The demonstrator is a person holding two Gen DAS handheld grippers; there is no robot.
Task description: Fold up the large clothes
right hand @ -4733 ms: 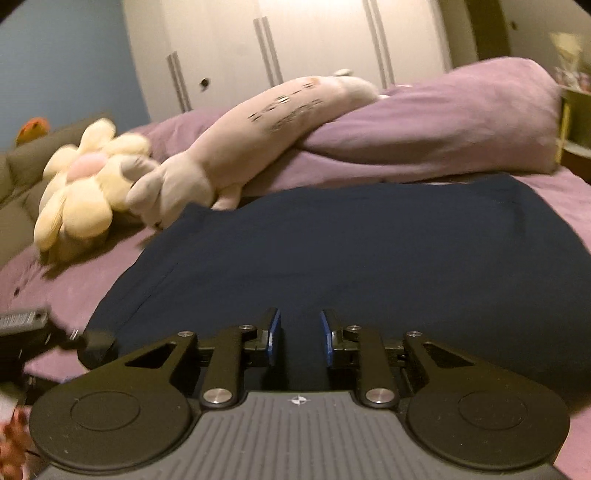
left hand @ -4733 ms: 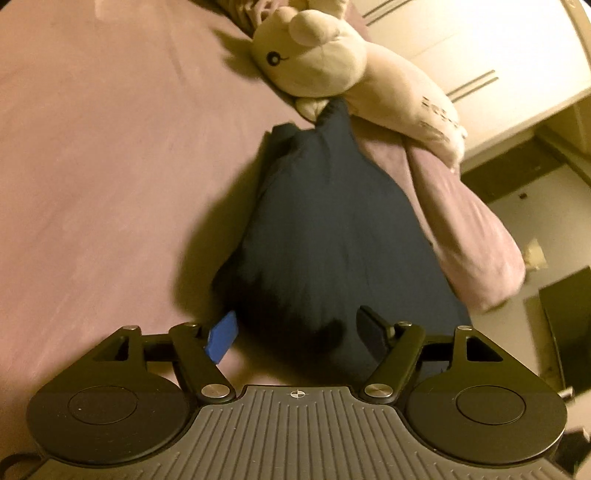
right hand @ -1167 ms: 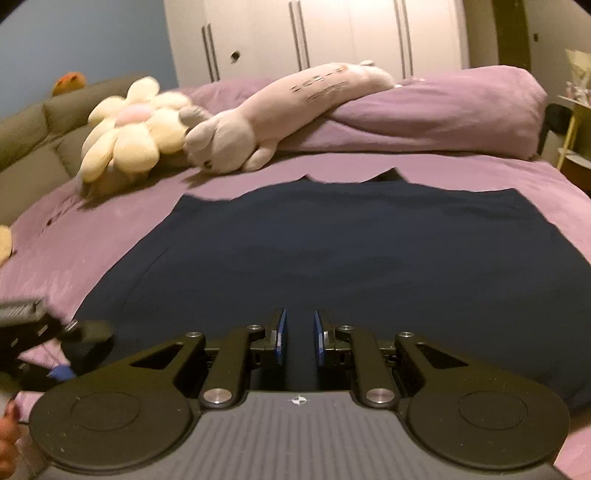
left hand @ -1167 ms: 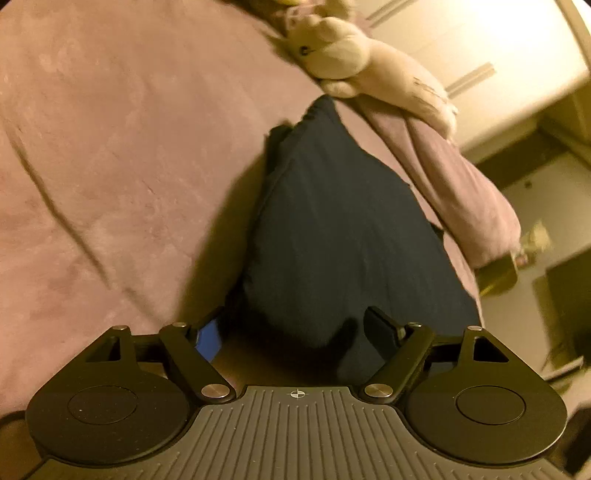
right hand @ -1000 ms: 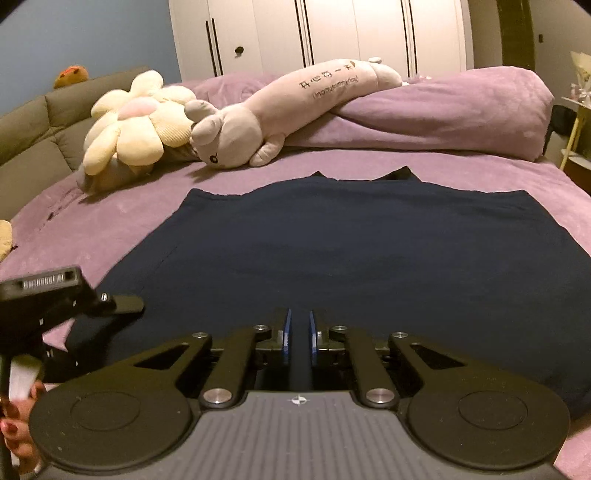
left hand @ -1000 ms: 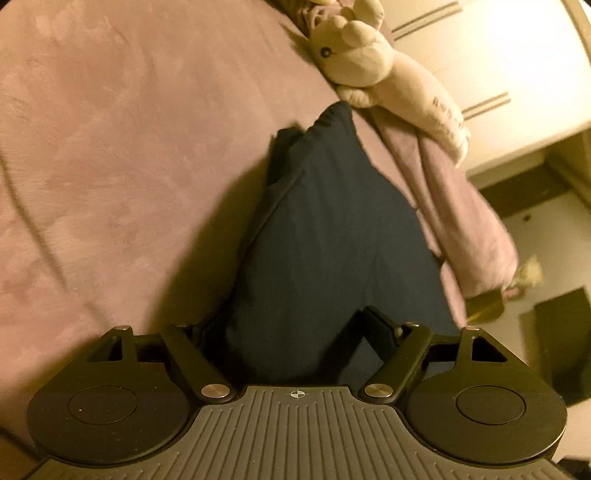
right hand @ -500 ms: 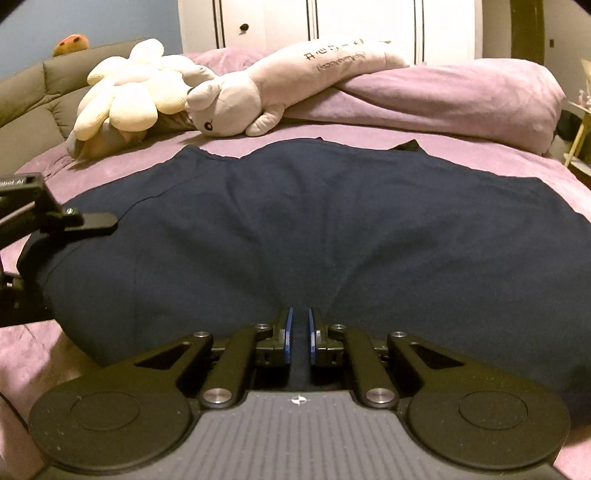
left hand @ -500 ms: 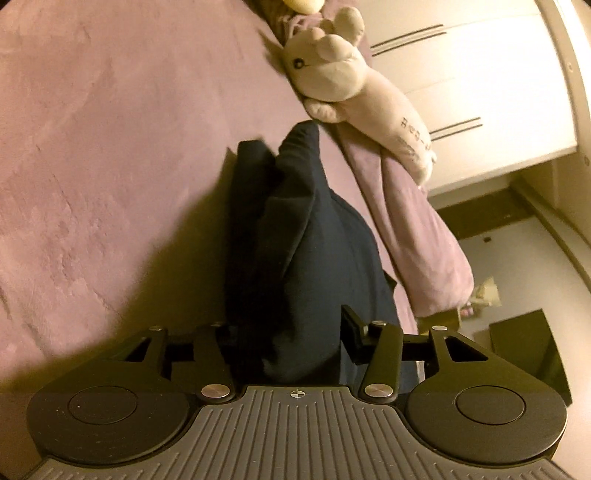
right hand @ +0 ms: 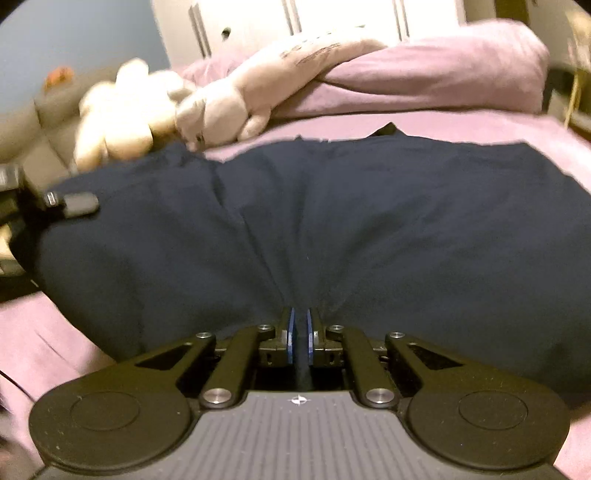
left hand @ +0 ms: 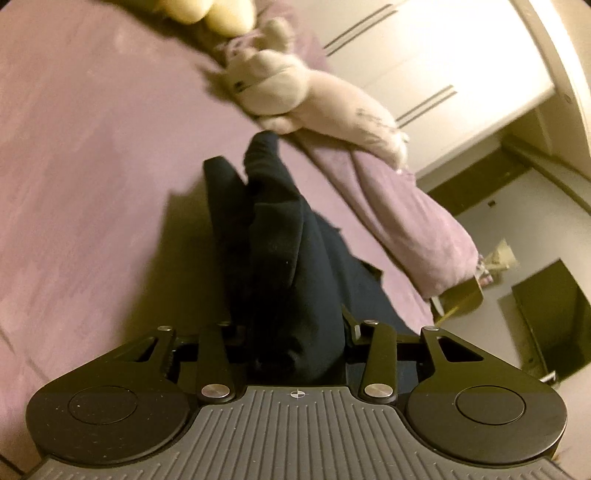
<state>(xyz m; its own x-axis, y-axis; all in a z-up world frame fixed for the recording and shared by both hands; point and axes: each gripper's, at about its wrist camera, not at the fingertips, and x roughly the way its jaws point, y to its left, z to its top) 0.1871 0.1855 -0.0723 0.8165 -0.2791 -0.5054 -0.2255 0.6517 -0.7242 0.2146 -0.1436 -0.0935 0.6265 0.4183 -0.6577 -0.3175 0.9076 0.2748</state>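
A dark navy garment lies spread across a purple bed, and both grippers have hold of its near edge. In the right wrist view the cloth fills the middle of the frame straight ahead of the right gripper, whose blue-lined fingers are pressed nearly together with a thin pinch of the navy fabric between them; creases fan out from that pinch up and away over the garment. The cloth bulges upward in front of the gripper and flattens toward its far edge.

To the left of the right gripper, at the garment's left end, the left gripper shows as a dark blurred shape touching the cloth. In the left wrist view the left gripper has a thick bunched fold of the navy garment sitting between its fingers, which stand apart to either side of the bundle and bear against it. From there the fabric runs forward in a narrow, rumpled ridge, casting a shadow on the purple sheet to the left of it.

Beyond the far edge of the garment lies a long pale plush animal, its head near the cloth's far left corner and its body stretched over a rolled purple duvet. Left of it sits a cream flower-shaped plush, blurred. Behind these stand white wardrobe doors. In the left wrist view the plush animal lies ahead and slightly right.
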